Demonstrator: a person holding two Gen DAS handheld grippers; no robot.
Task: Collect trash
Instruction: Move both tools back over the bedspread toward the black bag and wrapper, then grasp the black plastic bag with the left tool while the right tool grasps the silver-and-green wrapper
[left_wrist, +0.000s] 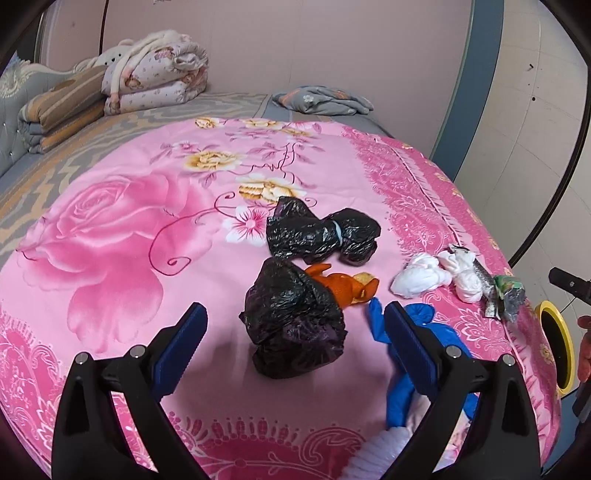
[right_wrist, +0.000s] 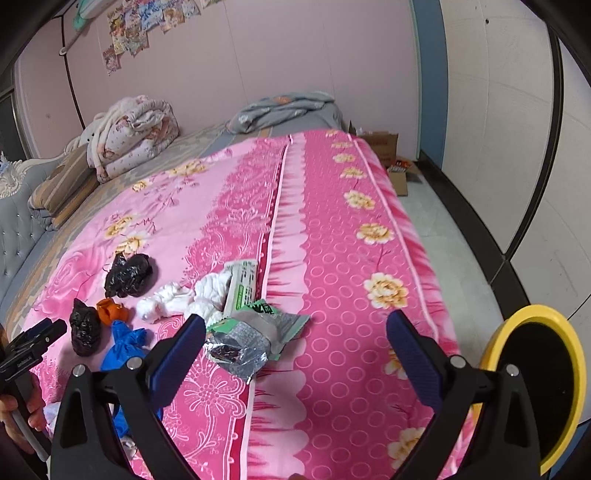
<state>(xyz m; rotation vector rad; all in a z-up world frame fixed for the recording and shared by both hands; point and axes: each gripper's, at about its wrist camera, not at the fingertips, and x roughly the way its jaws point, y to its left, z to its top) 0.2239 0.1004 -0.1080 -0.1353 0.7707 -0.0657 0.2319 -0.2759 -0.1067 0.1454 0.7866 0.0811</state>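
Trash lies on the pink floral bedspread (left_wrist: 122, 221). In the left wrist view a crumpled black bag (left_wrist: 293, 319) sits between the fingers of my open left gripper (left_wrist: 295, 314), with orange peel (left_wrist: 347, 288) behind it, a second black bag (left_wrist: 321, 232) farther back, a blue glove (left_wrist: 400, 384) at the right finger, white tissues (left_wrist: 436, 275) and foil wrappers (left_wrist: 504, 295) to the right. My open, empty right gripper (right_wrist: 295, 325) hovers over the bedspread (right_wrist: 332, 258) just right of the foil wrapper (right_wrist: 243, 341). The yellow-rimmed bin (right_wrist: 535, 387) stands at the bed's right edge.
Folded quilts (left_wrist: 155, 74) and a grey cloth (left_wrist: 321, 98) lie at the bed's far end. Cardboard boxes (right_wrist: 391, 158) stand on the floor beside the bed. The left gripper (right_wrist: 33, 343) shows at the left edge of the right wrist view.
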